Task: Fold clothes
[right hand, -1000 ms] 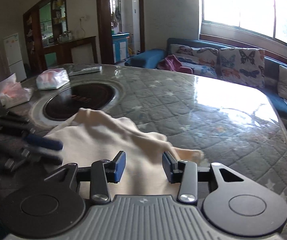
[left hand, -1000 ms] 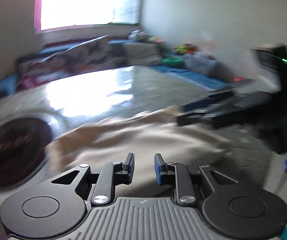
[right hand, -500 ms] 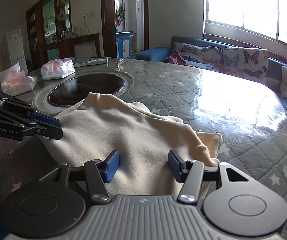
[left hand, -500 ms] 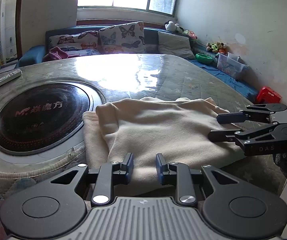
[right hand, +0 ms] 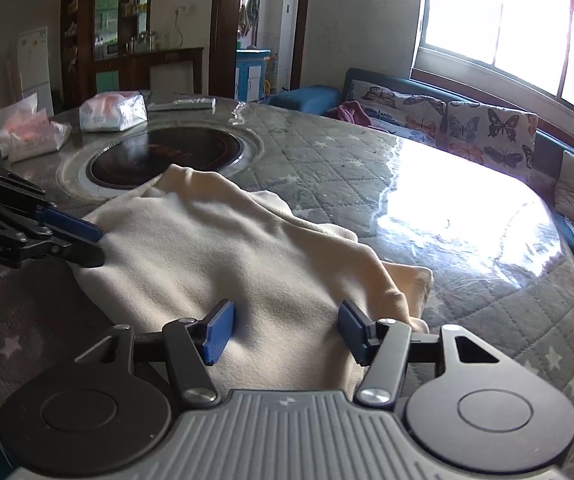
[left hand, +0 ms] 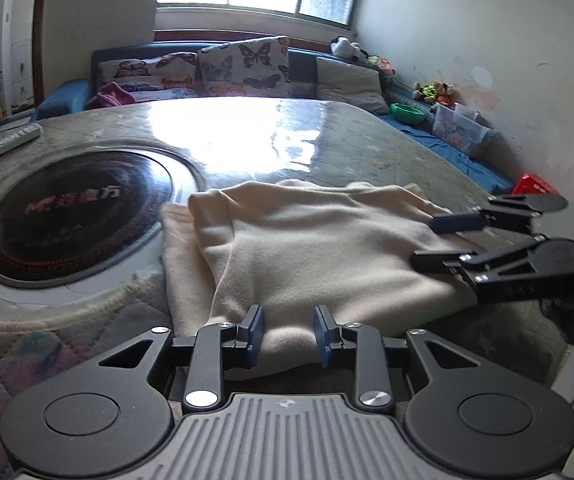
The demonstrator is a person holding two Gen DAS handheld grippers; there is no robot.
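A cream fleece garment (left hand: 307, 248) lies folded on the round table, next to the black hotplate; it also shows in the right wrist view (right hand: 223, 256). My left gripper (left hand: 288, 335) is open, its blue pads at the garment's near edge with cloth between them. My right gripper (right hand: 283, 330) is open wide over the garment's right end. The right gripper also shows in the left wrist view (left hand: 443, 240), at the garment's far right edge. The left gripper shows in the right wrist view (right hand: 83, 244), at the garment's left edge.
A black round hotplate (left hand: 75, 216) is set in the quilted table (right hand: 467, 280). Tissue packs (right hand: 111, 112) and a remote (right hand: 181, 103) lie at the table's far side. A butterfly-print sofa (left hand: 215, 68) stands under the window. Toys and boxes (left hand: 463, 126) line the wall.
The left view swung from a blurred sideways look to facing the garment squarely. Both grippers came in low at its near edges, and the right jaws opened wider.
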